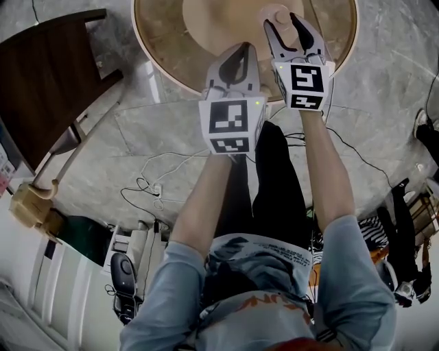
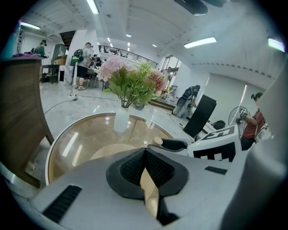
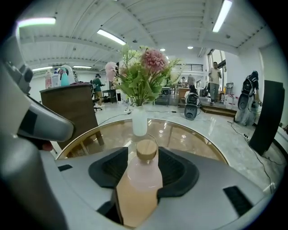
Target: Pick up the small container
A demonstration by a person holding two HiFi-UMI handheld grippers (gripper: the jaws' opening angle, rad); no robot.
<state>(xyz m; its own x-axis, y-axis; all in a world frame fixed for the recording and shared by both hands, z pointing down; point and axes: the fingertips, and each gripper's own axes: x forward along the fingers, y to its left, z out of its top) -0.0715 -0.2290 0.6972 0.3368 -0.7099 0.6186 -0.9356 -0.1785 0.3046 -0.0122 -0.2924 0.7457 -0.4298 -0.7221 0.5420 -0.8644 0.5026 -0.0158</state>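
The small pink container with a wooden lid [image 3: 138, 179] is not picked up yet. It seems to stand on the round glass table [image 3: 193, 134], between the wide-open sides of the right tool [image 3: 142, 157]. They still need to squeeze and lift it. The left tool [image 2: 145, 155], over the table's edge, is closed and holds nothing.

- The right gripper [image 1: 281, 22] reaches over the round glass tabletop [image 1: 171, 41], its jaws apart on either side of the small container [image 1: 276, 11].
- The left gripper [image 1: 238, 58] hangs just beside it, above the tabletop's near edge.
- A dark wooden chair [image 1: 48, 82] stands to the left.
- Cables [image 1: 154, 182] trail over the marble floor [image 1: 384, 103].
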